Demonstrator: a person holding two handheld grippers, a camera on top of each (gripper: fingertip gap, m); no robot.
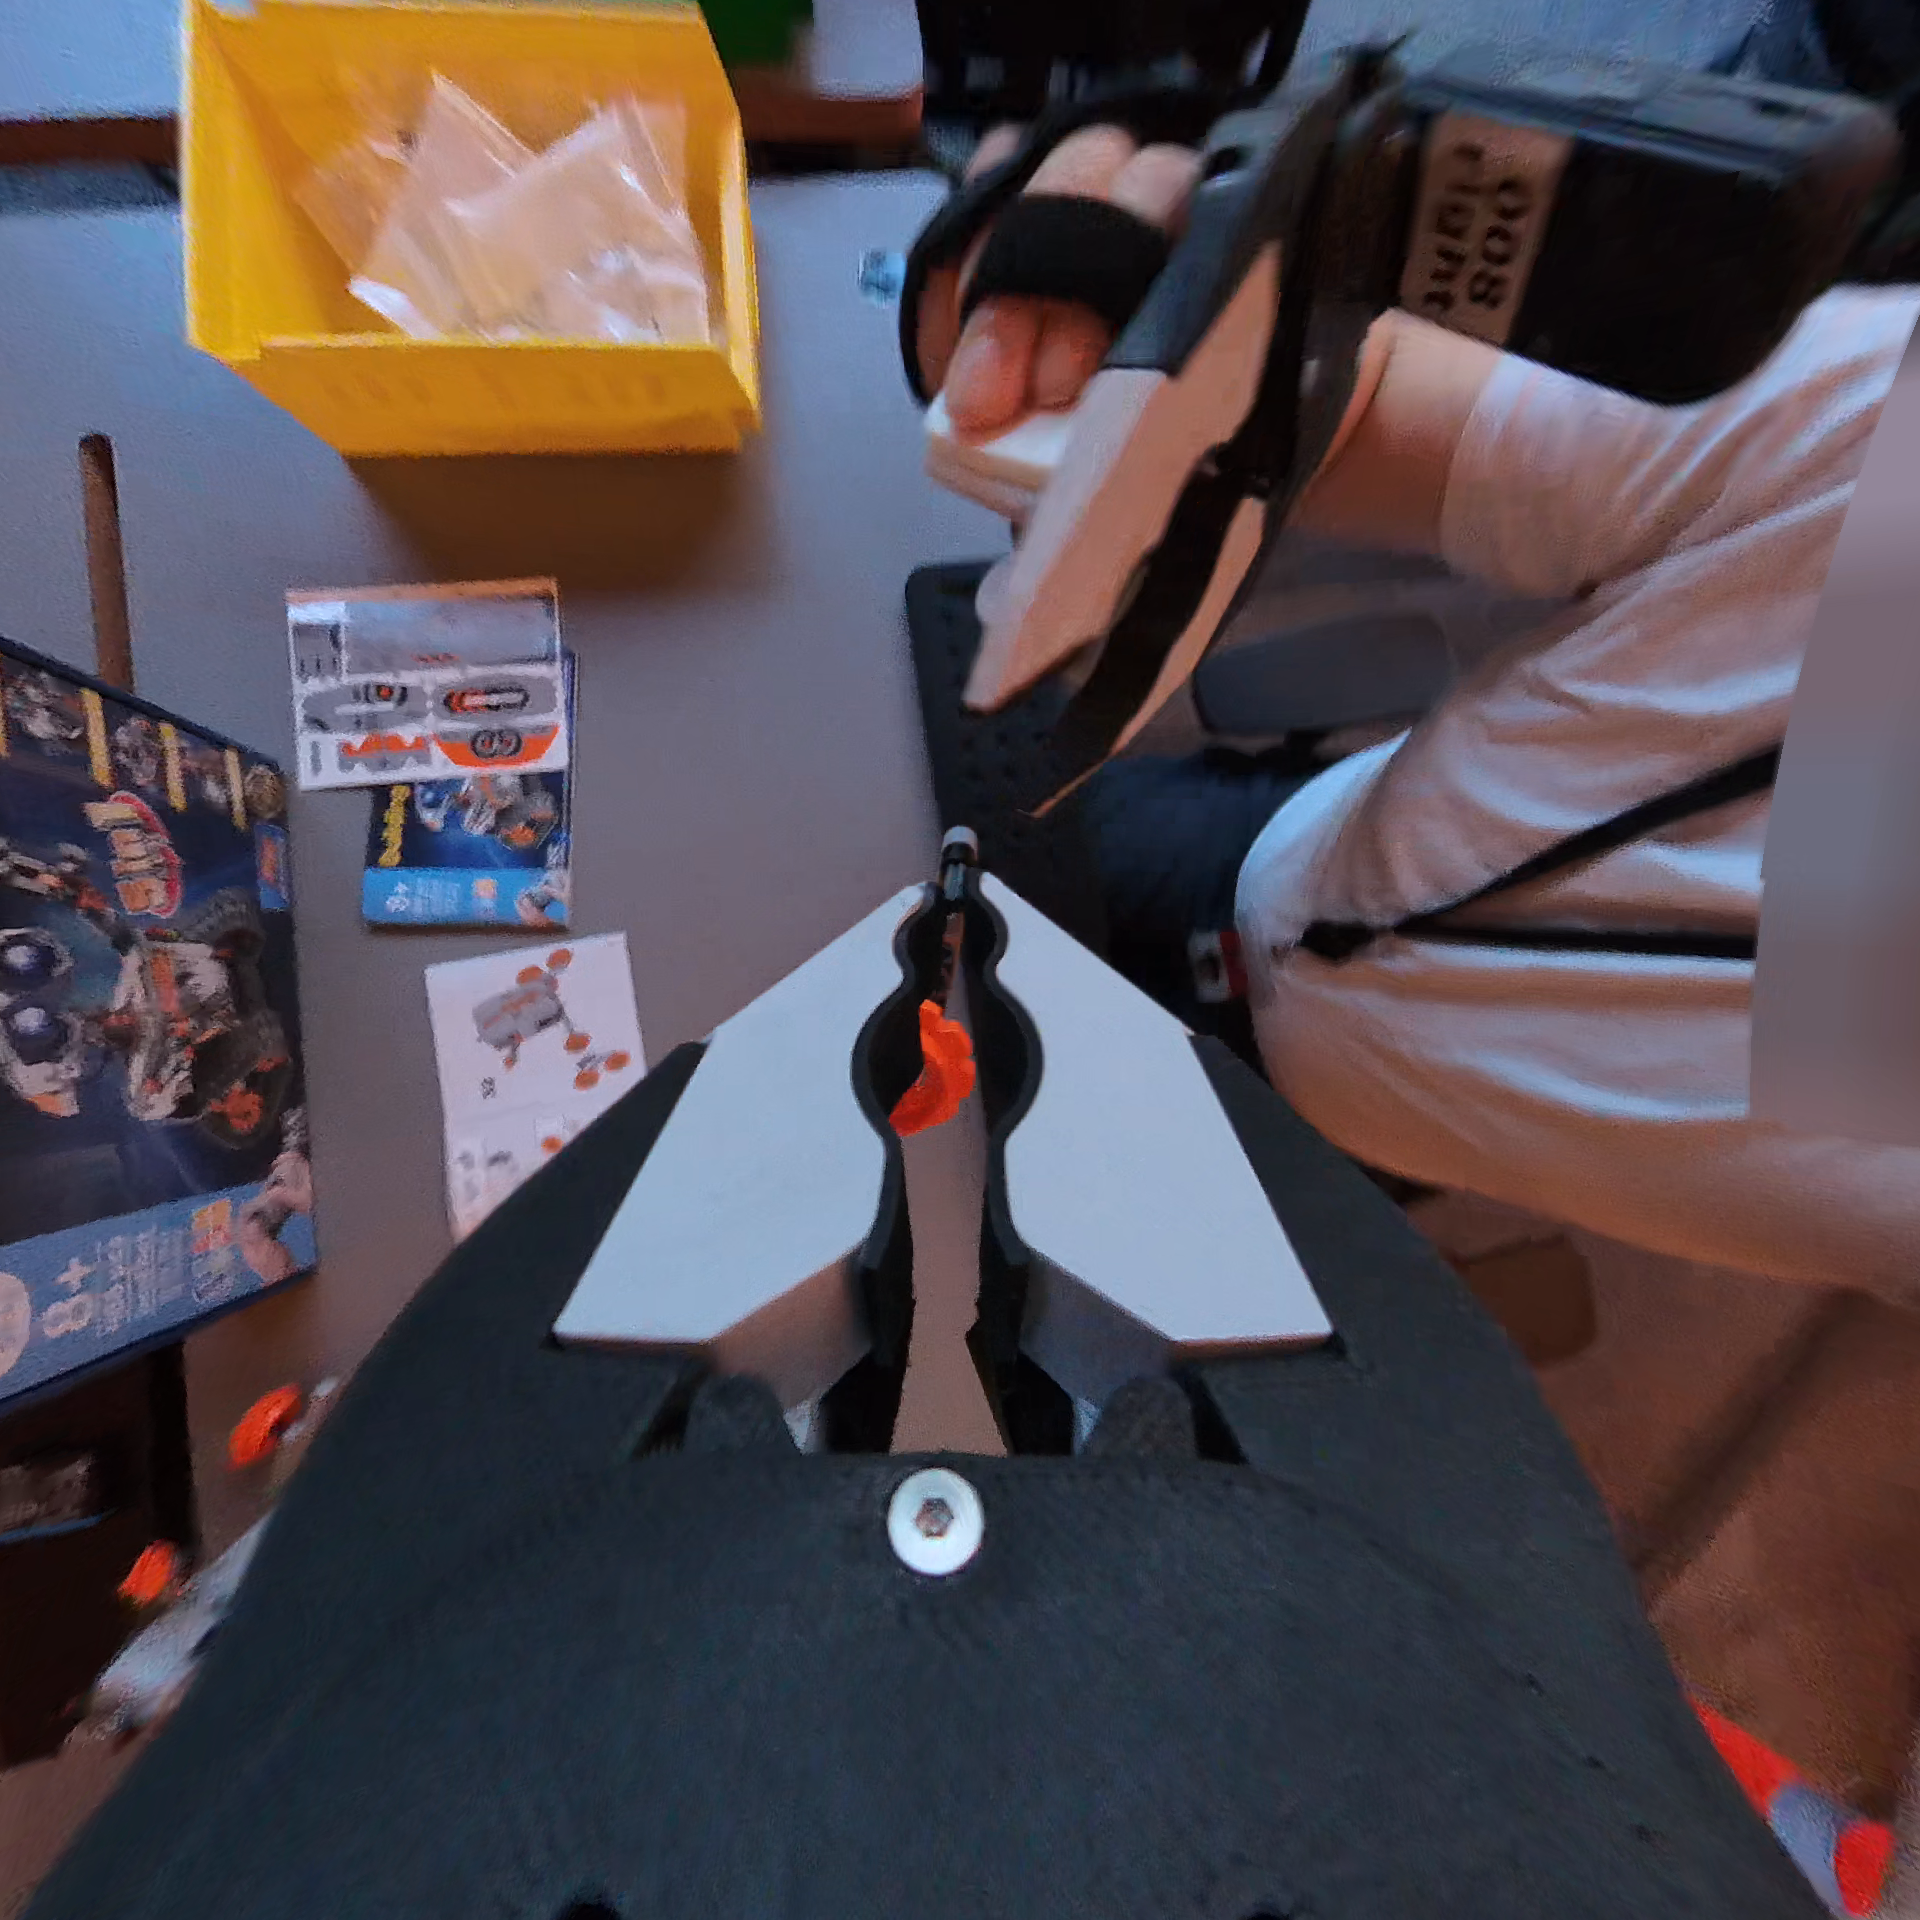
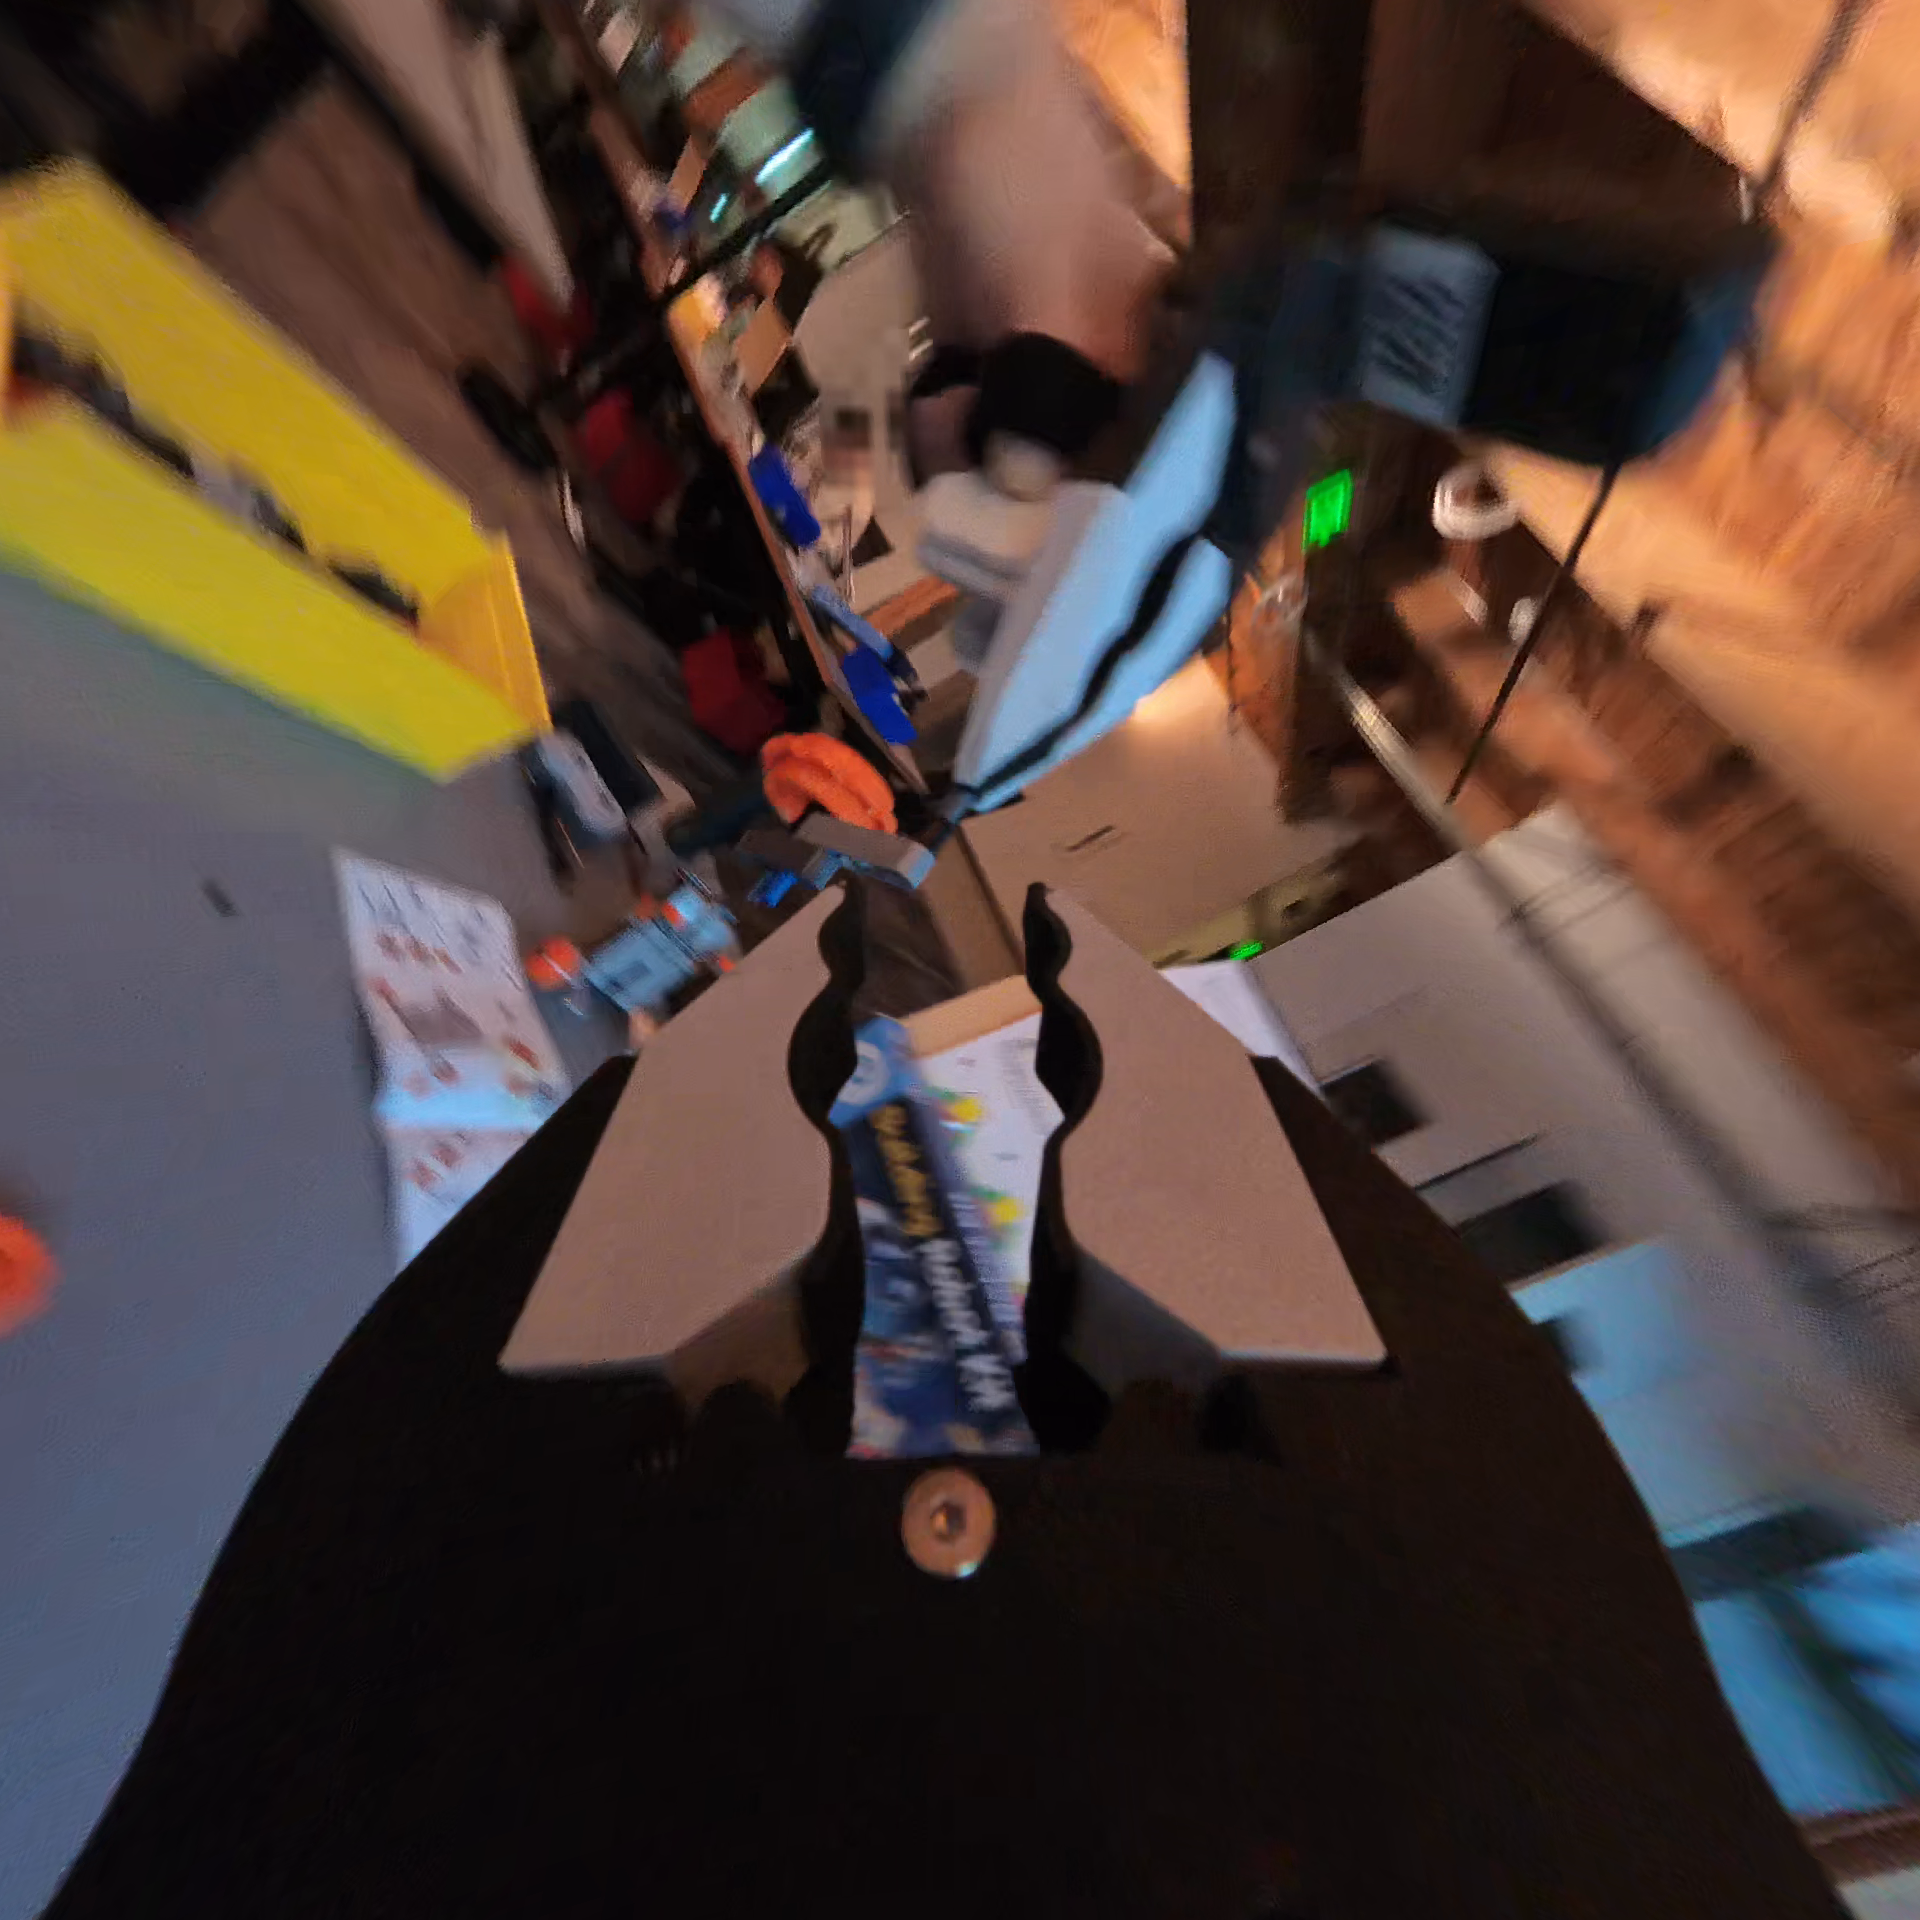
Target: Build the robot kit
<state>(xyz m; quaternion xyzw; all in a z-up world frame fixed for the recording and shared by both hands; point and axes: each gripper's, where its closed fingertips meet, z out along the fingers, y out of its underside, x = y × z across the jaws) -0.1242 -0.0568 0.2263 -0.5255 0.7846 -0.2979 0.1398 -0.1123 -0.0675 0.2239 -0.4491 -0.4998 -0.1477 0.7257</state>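
My left gripper (image 1: 956, 896) is shut on a thin black pin (image 1: 957, 857) with a grey tip that sticks out past the fingertips. An orange gear-like piece (image 1: 932, 1070) sits lower in the gap between the fingers. My right gripper (image 2: 943, 906) is open and empty, above a blue printed box (image 2: 935, 1247). A hand holds the right gripper, which shows in the left wrist view (image 1: 1023, 727) just beyond the pin. The right wrist view is blurred; in it the left gripper (image 2: 961, 808) points down next to an orange piece (image 2: 826, 779) and a grey piece (image 2: 868, 847).
On the grey table stand a yellow bin (image 1: 468, 395) of clear plastic bags, a sticker sheet (image 1: 426, 686), a booklet (image 1: 468, 862), an instruction sheet (image 1: 530, 1049) and a toy box (image 1: 135, 987). Loose orange parts (image 1: 265, 1423) lie at left. A pale sleeve (image 1: 1558, 727) fills the right. My two grippers' fingertips are within a few centimetres of each other.
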